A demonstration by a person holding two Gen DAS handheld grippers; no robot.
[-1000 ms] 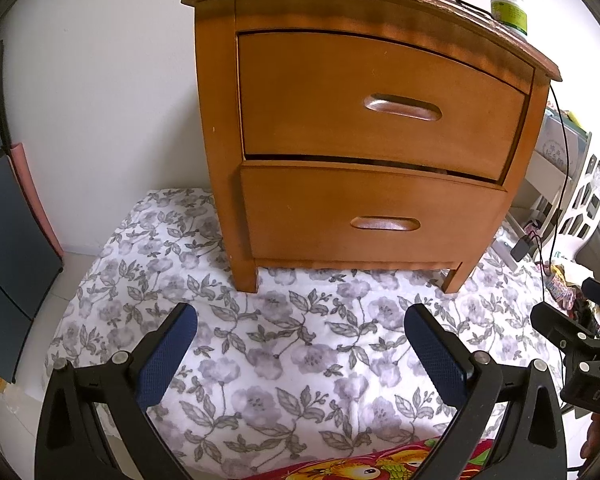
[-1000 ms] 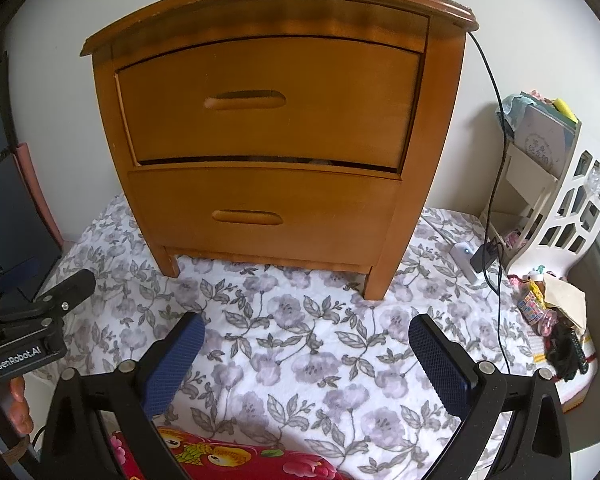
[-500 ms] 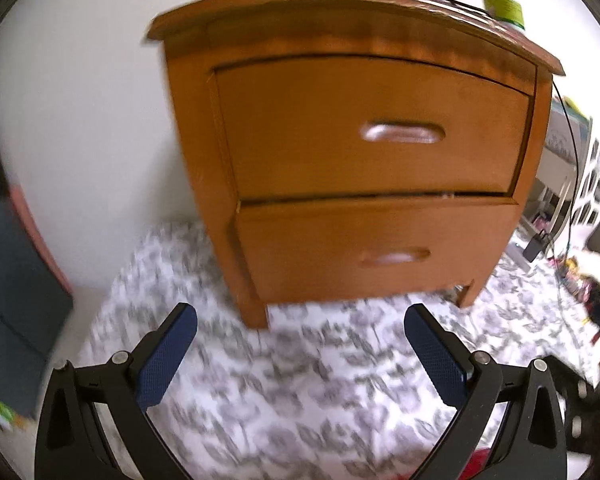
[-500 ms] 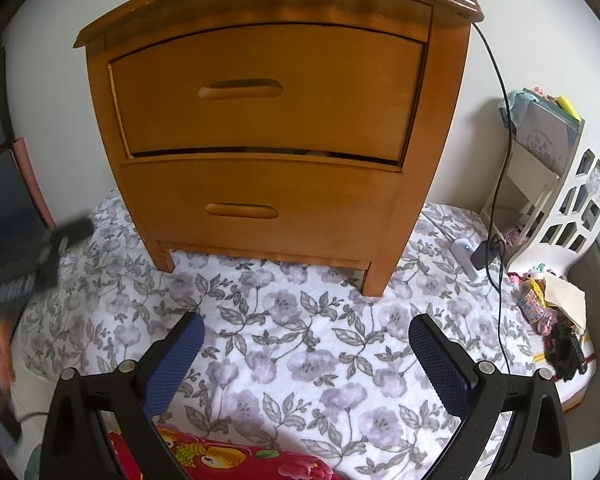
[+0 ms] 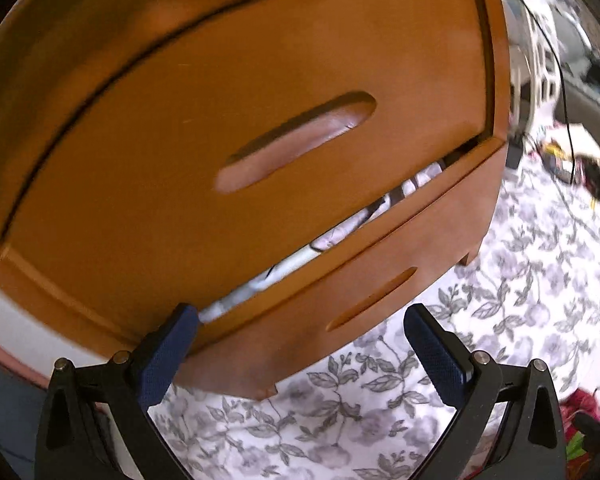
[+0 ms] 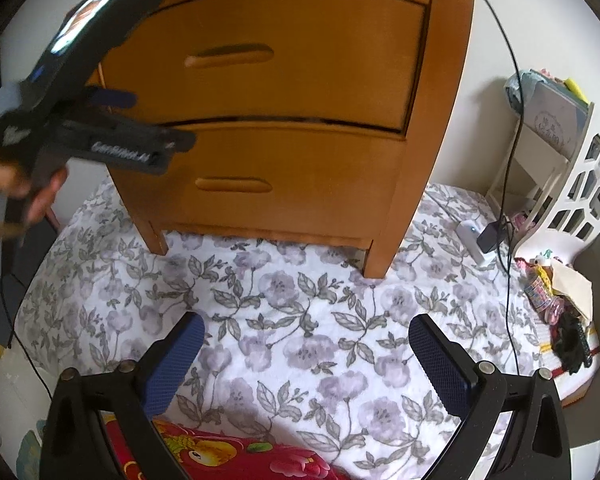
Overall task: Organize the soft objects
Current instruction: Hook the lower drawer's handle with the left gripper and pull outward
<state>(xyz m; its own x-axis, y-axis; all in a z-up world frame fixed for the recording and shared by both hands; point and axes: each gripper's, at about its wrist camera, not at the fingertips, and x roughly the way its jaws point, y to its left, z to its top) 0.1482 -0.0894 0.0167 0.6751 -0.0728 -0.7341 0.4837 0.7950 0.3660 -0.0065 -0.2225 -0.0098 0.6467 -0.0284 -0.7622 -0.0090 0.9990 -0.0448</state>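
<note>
From the left wrist: my left tool (image 5: 300, 336) has swung in close to the wooden nightstand (image 5: 112, 80), its fingers spread wide and empty, where a second ago it hung back over the floral bedspread (image 5: 520, 300). The upper drawer (image 5: 228, 120) fills the view, and pale folded fabric (image 5: 332, 236) shows in the gap above the lower drawer (image 5: 380, 280). I judge I am about to open a drawer; its recessed handle (image 5: 296, 140) lies well above my fingers.

From the right wrist: my right tool (image 6: 304, 352) stays back over the bedspread, also gaping and empty, with a red printed cloth (image 6: 236, 456) beneath it. A black cable (image 6: 512, 152) and white rack (image 6: 572, 200) crowd the right.
</note>
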